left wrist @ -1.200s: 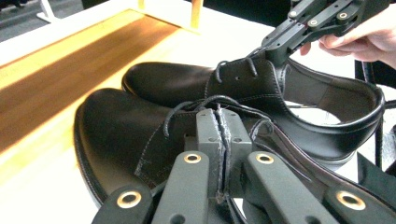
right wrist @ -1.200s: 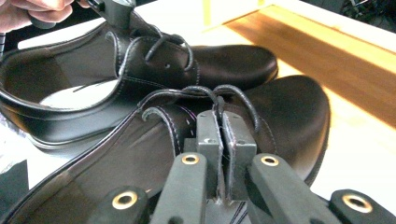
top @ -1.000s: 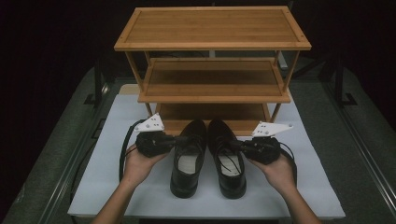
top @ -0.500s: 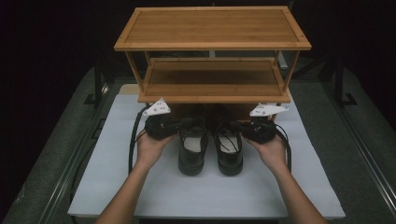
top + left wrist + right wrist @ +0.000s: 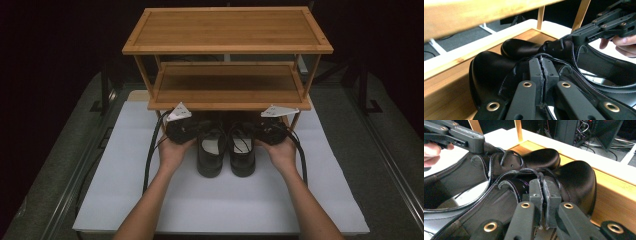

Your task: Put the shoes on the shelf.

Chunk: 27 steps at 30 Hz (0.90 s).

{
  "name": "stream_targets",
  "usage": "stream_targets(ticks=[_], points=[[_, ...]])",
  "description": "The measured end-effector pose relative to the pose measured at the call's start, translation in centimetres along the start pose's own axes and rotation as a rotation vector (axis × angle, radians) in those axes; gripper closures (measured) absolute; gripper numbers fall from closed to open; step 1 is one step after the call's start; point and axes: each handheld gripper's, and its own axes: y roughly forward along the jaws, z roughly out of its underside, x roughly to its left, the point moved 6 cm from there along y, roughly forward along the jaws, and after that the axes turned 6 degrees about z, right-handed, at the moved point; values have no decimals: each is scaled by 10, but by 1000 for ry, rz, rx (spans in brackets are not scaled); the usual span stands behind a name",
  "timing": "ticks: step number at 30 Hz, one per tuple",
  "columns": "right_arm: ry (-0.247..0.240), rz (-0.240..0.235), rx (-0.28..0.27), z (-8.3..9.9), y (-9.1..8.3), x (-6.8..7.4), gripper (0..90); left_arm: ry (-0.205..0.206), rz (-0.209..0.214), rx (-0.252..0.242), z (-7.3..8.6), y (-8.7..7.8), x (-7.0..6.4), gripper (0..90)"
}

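Two black leather lace-up shoes stand side by side, toes on the bamboo rack's bottom shelf (image 5: 441, 95) and heels out on the white mat. My left gripper (image 5: 192, 131) is shut on the outer edge of the left shoe (image 5: 210, 155). In the left gripper view the jaws (image 5: 541, 64) pinch that shoe's leather rim, its toe (image 5: 487, 75) ahead. My right gripper (image 5: 262, 131) is shut on the outer edge of the right shoe (image 5: 243, 155). In the right gripper view it (image 5: 542, 185) clamps the rim beside that shoe's toe (image 5: 576, 177).
The bamboo rack (image 5: 227, 30) has three tiers; its middle shelf (image 5: 227, 85) overhangs both grippers and the shoes' toes. Rack posts (image 5: 143, 72) flank the shoes. The white mat (image 5: 130, 165) lies on a grey table, with cables trailing from each gripper.
Both hands have pushed the pair of shoes forward, away from the person. The toes have gone under the middle shelf onto the bottom shelf. Both grips stay shut.
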Motion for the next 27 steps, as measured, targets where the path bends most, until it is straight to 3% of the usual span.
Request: stream_targets(ticks=[7, 11, 14, 20, 27], points=[[-17, -7, 4, 6, -3, 7, 863, -6, 28, 0, 9, -3, -3, 886], [-22, -5, 8, 7, -2, 10, 860, 12, 11, 19, 12, -2, -6, 883], [-25, -6, 6, 5, 0, 11, 827, -8, 27, 5, 12, -4, -4, 862], [-19, 20, 18, 3, -7, 7, 665, -1, 12, 9, 8, -9, -3, 734], [-34, -3, 36, 3, -24, 10, 556, -15, 31, 44, 5, -23, -9, 542]])
